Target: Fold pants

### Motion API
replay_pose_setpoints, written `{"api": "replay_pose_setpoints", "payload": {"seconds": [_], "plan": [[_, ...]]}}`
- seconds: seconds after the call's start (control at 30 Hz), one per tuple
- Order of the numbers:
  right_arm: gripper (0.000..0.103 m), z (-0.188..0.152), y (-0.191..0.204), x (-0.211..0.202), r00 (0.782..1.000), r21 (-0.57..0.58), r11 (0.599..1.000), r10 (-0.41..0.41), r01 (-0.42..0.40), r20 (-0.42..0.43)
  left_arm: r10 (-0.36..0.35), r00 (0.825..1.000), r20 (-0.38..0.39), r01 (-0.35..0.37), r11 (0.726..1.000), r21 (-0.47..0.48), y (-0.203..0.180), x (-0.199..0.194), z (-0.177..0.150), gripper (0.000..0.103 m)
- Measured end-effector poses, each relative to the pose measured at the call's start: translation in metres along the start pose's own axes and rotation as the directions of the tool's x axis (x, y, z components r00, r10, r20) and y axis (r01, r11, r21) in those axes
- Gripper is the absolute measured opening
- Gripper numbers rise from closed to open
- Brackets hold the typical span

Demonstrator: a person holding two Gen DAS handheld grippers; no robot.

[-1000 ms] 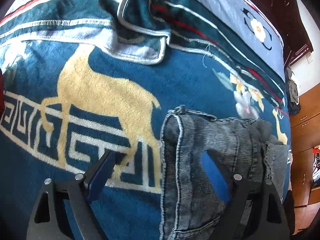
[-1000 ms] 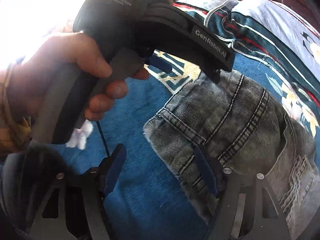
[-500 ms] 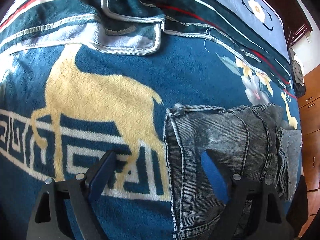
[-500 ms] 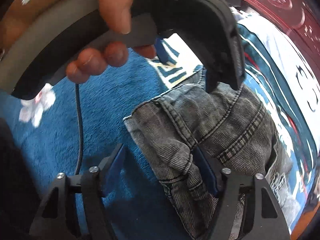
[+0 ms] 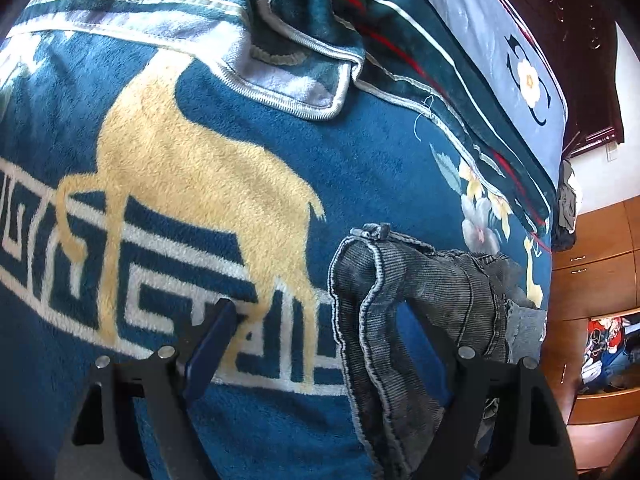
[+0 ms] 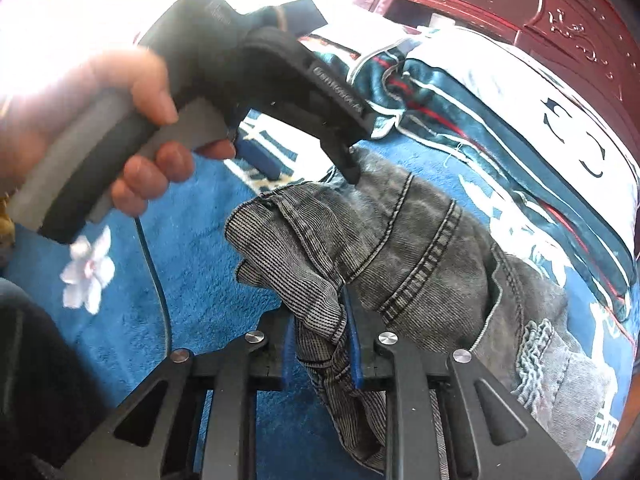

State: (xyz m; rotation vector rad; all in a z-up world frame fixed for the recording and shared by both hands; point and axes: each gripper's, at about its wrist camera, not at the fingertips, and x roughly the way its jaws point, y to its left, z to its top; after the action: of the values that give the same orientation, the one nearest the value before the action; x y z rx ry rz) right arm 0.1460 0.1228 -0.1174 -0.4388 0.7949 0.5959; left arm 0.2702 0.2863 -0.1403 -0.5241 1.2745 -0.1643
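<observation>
Grey denim pants (image 6: 420, 240) lie folded on a blue blanket. My right gripper (image 6: 319, 320) is closing, and its blue pads pinch a bunched near corner of the pants, lifted slightly off the blanket. In the left wrist view the raised pants edge (image 5: 384, 320) stands between the wide fingers of my left gripper (image 5: 320, 316). Its jaws are closing, the left pad (image 5: 212, 344) is clear of the cloth, and fabric partly hides the right finger. The right wrist view shows the left gripper (image 6: 304, 164) held by a hand (image 6: 132, 128) over the far pants edge.
The blue blanket (image 5: 180, 168) carries a tan deer and white key pattern. A turned-back blanket fold (image 5: 304, 76) lies beyond. A dark red headboard (image 6: 540, 4) stands behind, wooden cabinets (image 5: 592, 280) are at the right, and a black cable (image 6: 156, 280) hangs near the hand.
My right gripper's jaws have come together on the pants corner and gathered it up. In the left view the flat pants edge has risen into a ridge between the fingers.
</observation>
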Motion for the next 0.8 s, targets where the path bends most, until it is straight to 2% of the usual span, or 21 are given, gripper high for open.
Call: {"api": "replay_pose_setpoints", "payload": {"seconds": [0.07, 0.2, 0.23, 0.27, 0.3, 0.33, 0.43, 0.5, 0.8], "plan": [[0.019, 0.004, -0.003, -0.002, 1.000, 0.012, 1.000, 0.005, -0.005, 0.004, -0.006, 1.000, -0.009, 0.006, 1.000, 0.007, -0.001, -0.002, -0.001, 0.083], [0.019, 0.001, 0.002, -0.010, 1.000, 0.029, 1.000, 0.008, -0.009, 0.021, -0.069, 0.997, -0.038, 0.069, 0.998, 0.006, -0.014, 0.004, -0.006, 0.083], [0.019, 0.001, 0.002, -0.012, 1.000, 0.031, 0.999, 0.008, -0.008, 0.025, -0.073, 0.997, -0.039, 0.073, 0.997, 0.003, -0.016, 0.006, -0.007, 0.078], [0.019, 0.001, 0.000, -0.009, 1.000, 0.033, 0.999, 0.008, -0.009, 0.025, -0.078, 0.996, -0.038, 0.078, 0.997, 0.000, -0.017, 0.007, -0.008, 0.073], [0.019, 0.001, -0.002, -0.010, 1.000, 0.037, 0.999, 0.008, -0.009, 0.027, -0.093, 0.995, -0.042, 0.092, 0.996, -0.003, -0.018, 0.009, -0.008, 0.054], [0.019, 0.001, -0.002, -0.011, 1.000, 0.039, 0.999, 0.007, -0.008, 0.028, -0.113, 0.993, -0.044, 0.113, 0.994, -0.005, -0.020, 0.009, -0.009, 0.031], [0.018, 0.002, -0.008, -0.015, 0.999, 0.056, 0.998, 0.008, -0.010, 0.034, -0.083, 0.997, -0.005, 0.083, 0.995, 0.047, -0.034, 0.000, -0.011, 0.020], [0.018, 0.002, -0.011, -0.019, 0.999, 0.072, 0.997, 0.012, -0.015, 0.041, -0.068, 0.997, 0.020, 0.067, 0.995, 0.075, -0.044, -0.008, -0.011, 0.018], [0.017, 0.001, -0.043, -0.053, 0.994, 0.176, 0.984, 0.015, -0.035, 0.110, -0.092, 0.990, 0.103, 0.074, 0.983, 0.165, -0.100, -0.048, -0.012, 0.016]]}}
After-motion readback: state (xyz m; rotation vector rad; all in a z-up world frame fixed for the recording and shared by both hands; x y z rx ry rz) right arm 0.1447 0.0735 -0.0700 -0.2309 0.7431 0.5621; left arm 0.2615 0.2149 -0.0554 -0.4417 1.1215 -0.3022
